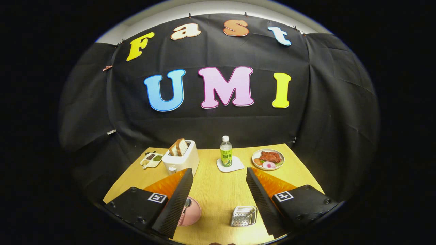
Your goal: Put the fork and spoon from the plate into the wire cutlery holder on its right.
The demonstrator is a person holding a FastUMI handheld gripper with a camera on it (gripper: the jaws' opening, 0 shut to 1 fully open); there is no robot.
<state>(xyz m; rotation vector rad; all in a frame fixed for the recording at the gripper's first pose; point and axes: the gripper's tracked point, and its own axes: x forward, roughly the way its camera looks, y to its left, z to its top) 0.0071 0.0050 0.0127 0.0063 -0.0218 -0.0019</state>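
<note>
the tool hangs wide open over the wooden bench, holding nothing. the pink plate, with a spoon on it, peeks from behind the left finger; the wire cutlery holder sits lower centre, by the right finger

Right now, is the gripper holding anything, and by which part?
Nothing held. The gripper is open above the table, its fingers spread apart, touching nothing.

The tool has 2 ribbed wedge fingers on screwed housings, each carrying 1 square marker.
</note>
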